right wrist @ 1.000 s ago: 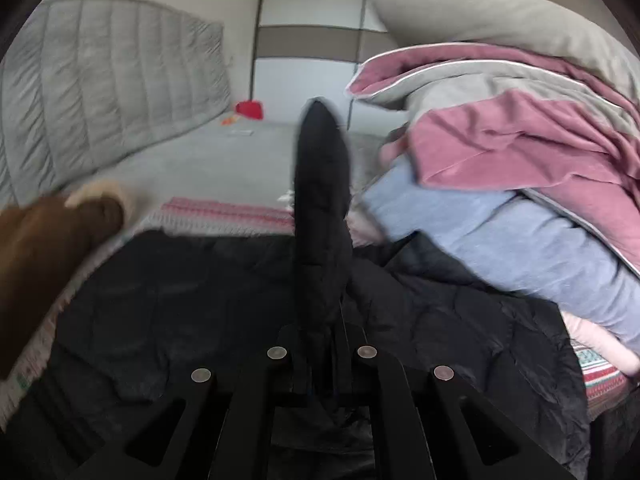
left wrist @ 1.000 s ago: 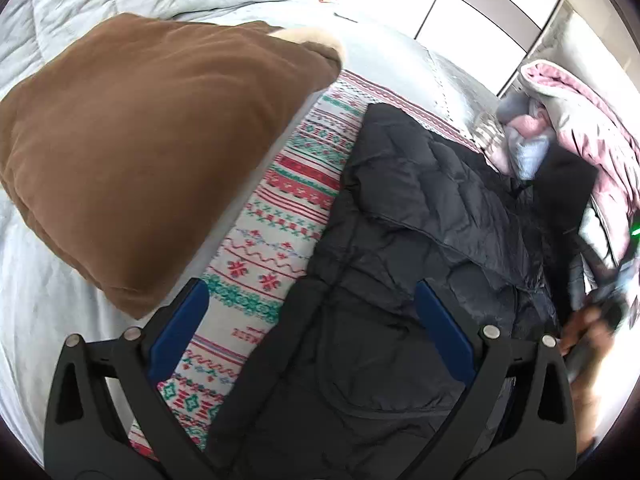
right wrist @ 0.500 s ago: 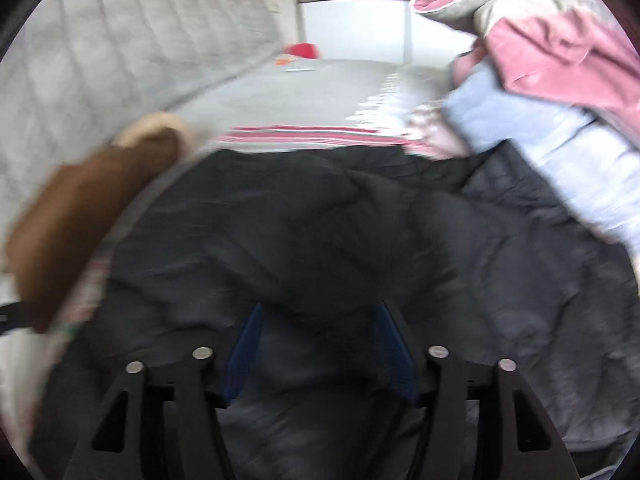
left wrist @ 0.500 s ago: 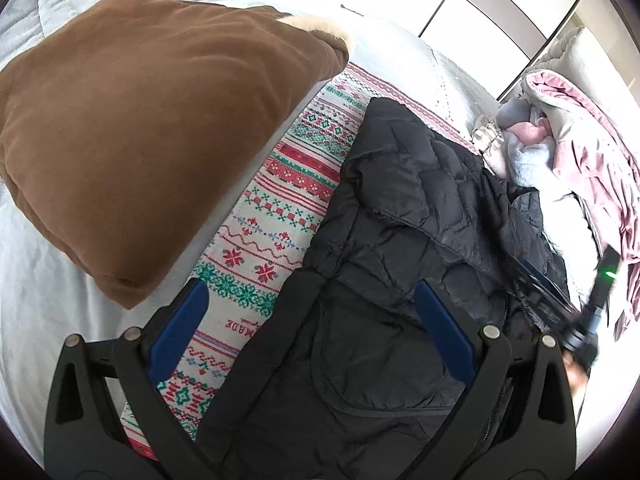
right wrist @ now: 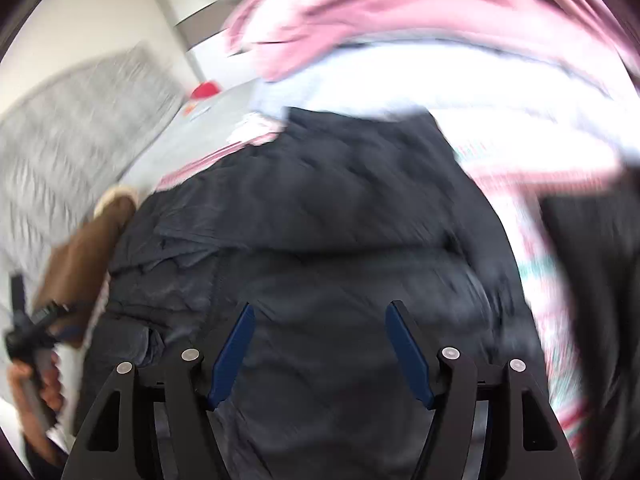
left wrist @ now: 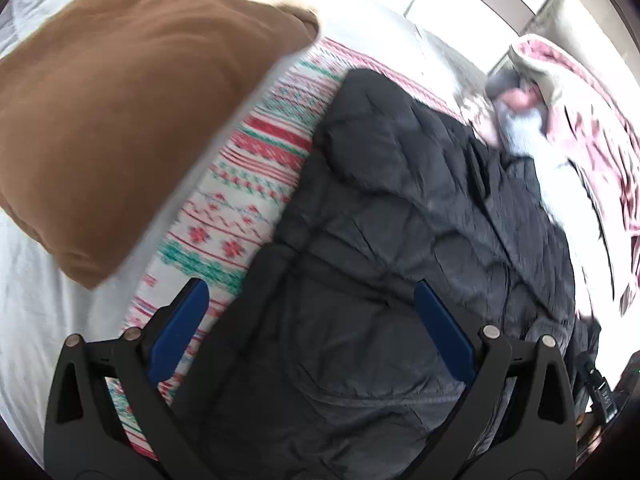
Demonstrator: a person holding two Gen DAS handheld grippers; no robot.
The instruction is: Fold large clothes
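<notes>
A black quilted puffer jacket (left wrist: 400,220) lies spread on a red, green and white patterned blanket (left wrist: 248,184) on the bed. It fills the middle of the right wrist view (right wrist: 320,220) too. My left gripper (left wrist: 312,320) is open and empty, hovering over the jacket's near left edge. My right gripper (right wrist: 320,340) is open and empty above the jacket's near part. The right wrist view is blurred by motion.
A brown cushion (left wrist: 120,100) lies left of the blanket on the grey bedspread (left wrist: 24,320). A heap of pink and pale blue clothes (left wrist: 568,128) sits at the jacket's far right, also in the right wrist view (right wrist: 400,40). Wardrobe doors stand behind.
My right gripper let go of the black jacket part it held up, opened, and swung over the jacket. My left gripper stayed open and shifted slightly.
</notes>
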